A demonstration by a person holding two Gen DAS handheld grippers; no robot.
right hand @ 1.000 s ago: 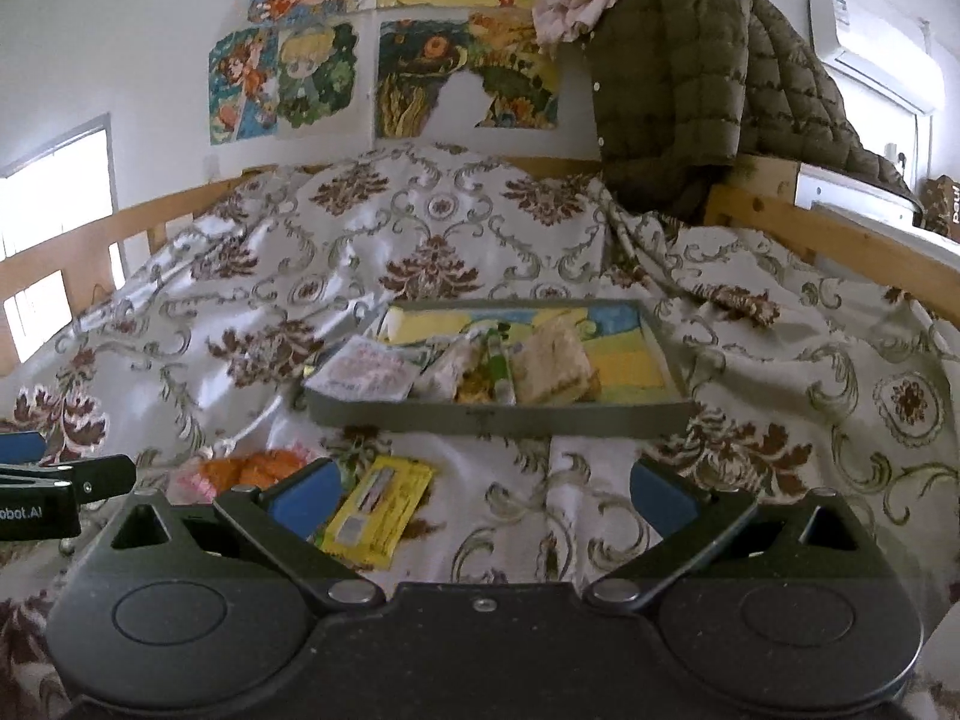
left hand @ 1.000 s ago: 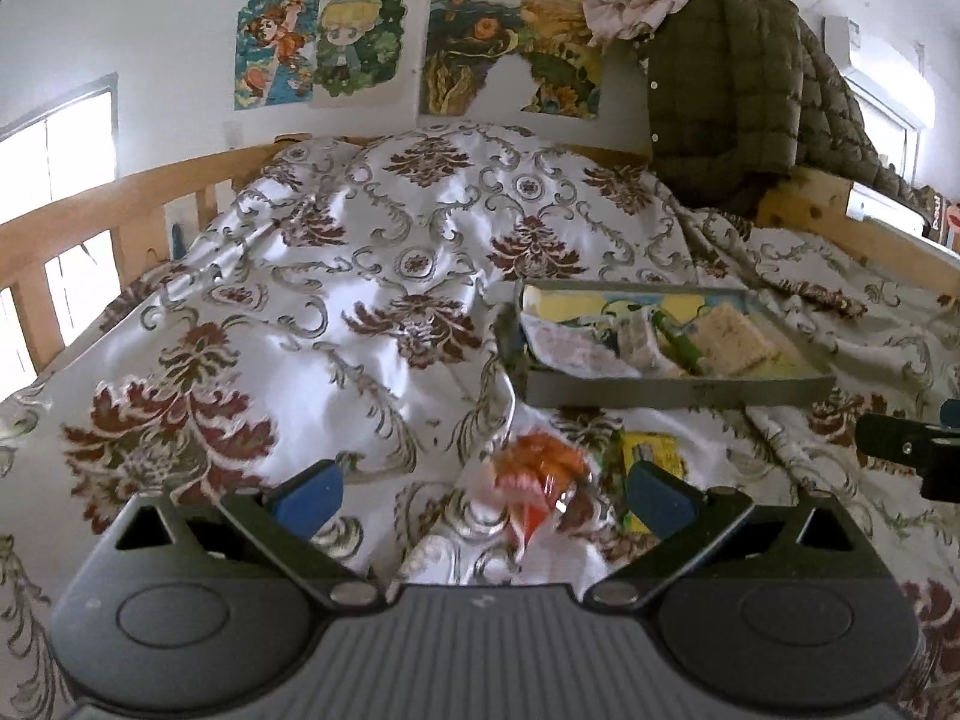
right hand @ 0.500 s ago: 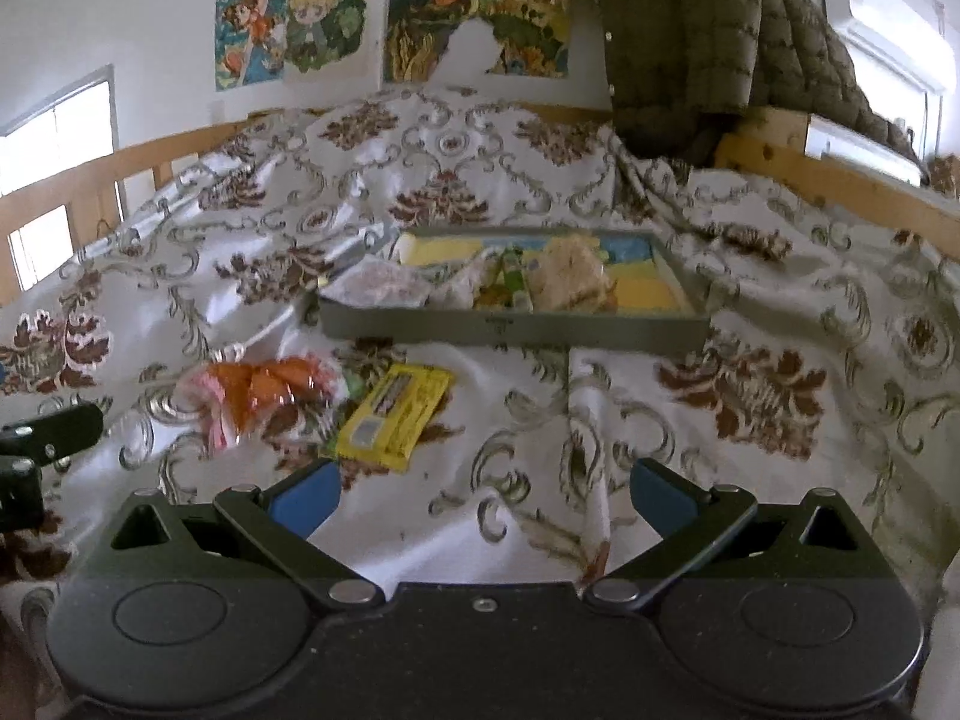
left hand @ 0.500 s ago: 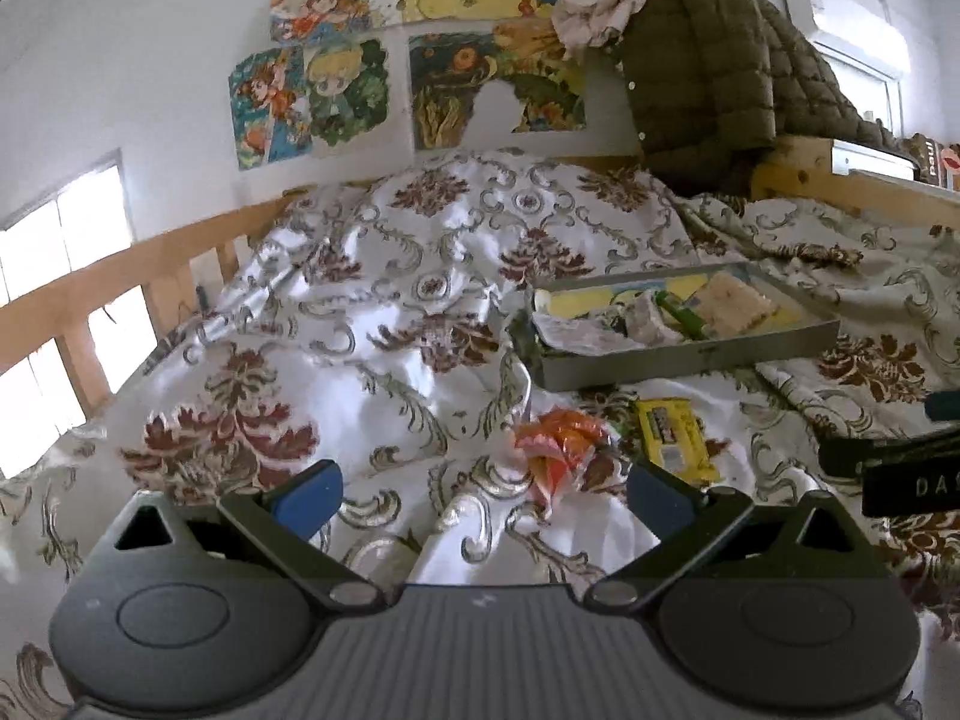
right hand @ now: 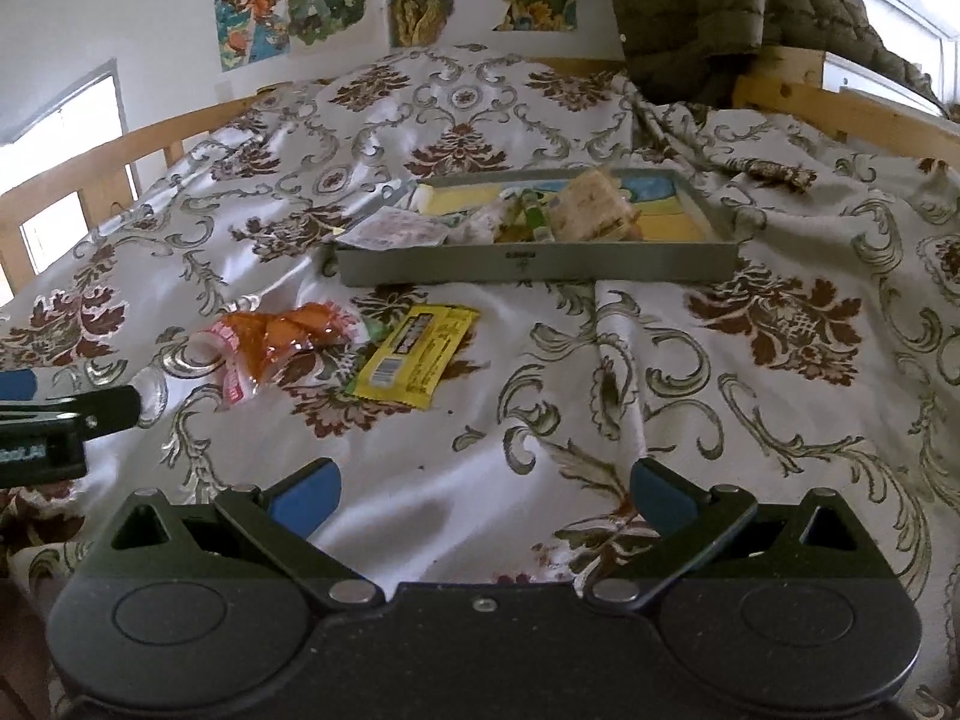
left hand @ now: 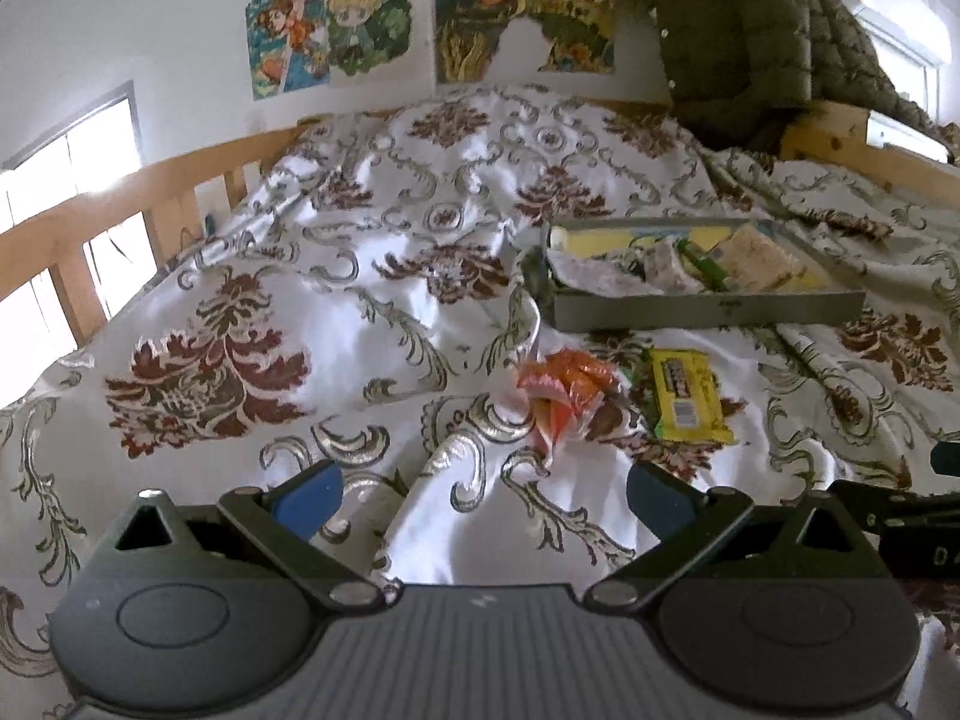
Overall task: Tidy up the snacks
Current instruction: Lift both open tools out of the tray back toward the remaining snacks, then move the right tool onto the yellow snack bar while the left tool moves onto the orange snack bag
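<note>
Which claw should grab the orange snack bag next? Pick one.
Left. The left claw is open with the orange snack bag just ahead of it; from the right claw the bag lies off to the left.

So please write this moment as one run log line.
left tool open | right tool open | orange plastic snack bag, yellow snack wrapper on bedspread | grey rectangular tray part-filled

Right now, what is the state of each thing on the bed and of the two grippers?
Left gripper: open, holding nothing.
Right gripper: open, holding nothing.
Tray: flat on the bed, no lid, several snacks inside.
Orange snack bag: crumpled, on the blanket, outside the tray.
Yellow snack bar: wrapped, flat on the blanket, outside the tray.
Jacket: hanging over the bed rail.
</note>
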